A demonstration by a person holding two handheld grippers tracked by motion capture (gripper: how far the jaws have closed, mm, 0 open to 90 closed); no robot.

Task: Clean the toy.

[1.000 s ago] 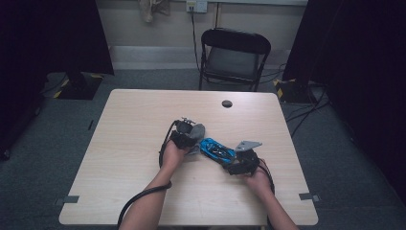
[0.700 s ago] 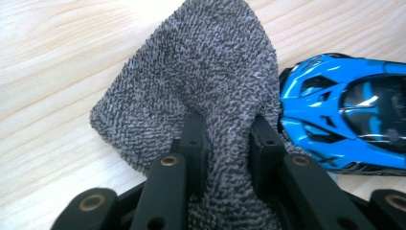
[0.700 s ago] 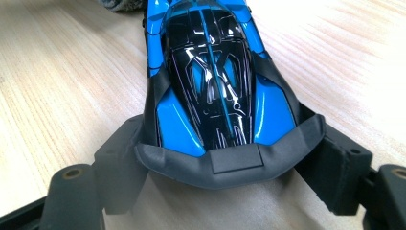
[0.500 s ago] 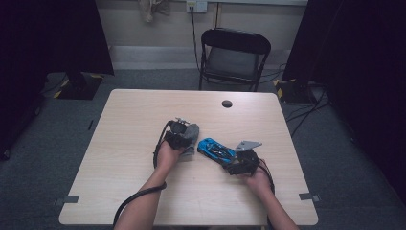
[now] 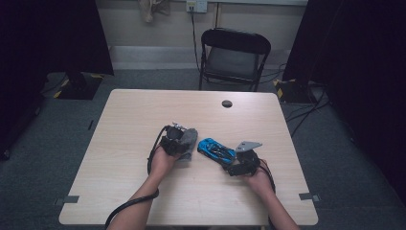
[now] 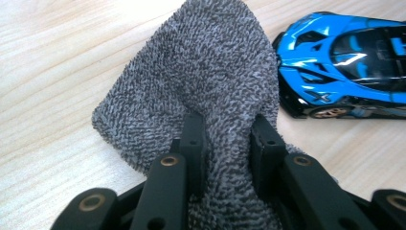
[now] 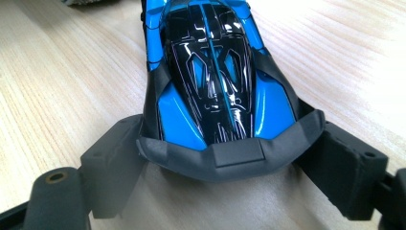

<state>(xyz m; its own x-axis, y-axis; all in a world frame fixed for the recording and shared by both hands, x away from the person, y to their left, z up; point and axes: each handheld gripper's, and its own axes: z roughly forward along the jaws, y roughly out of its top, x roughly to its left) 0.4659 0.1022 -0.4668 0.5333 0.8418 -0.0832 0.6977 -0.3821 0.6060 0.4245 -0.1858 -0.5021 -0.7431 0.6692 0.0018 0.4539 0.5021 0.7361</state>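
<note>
1. Mid-desk [image 5: 119,115], slightly toward near edge: blue toy car [image 5: 216,150] w/ black roof, flat on its wheels.
2. Right claw [image 5: 233,165] at car's rear end, jaws spread wide, one each side of grey tail bumper. Just been opening. In right claw view [image 7: 225,158] car's tail sits between jaws; left jaw right up against bumper corner, right jaw close beside the other corner. Can't tell if pads actually press, looks like a loose cradle, not a clamp.
3. Left claw [image 5: 178,143] just left of car, pinched tight on grey terry cloth [image 5: 187,142]. Left claw view [image 6: 227,139]: both black jaws sunk into bunched fabric, cloth [image 6: 201,81] fanning out ahead over bare wood.
4. Cloth vs car: near, not touching. Strip of desk visible between cloth edge and car nose [image 6: 344,67] in left claw view.
5. Car pointing away from right hand, nose toward cloth side, angled across desk.
6. Small dark round thing [image 5: 227,103] further up desk, well apart from action.
7. Black folding chair [image 5: 233,57] beyond far edge of desk.
8. Cable trailing off left forearm [image 5: 143,191] toward near edge.
</note>
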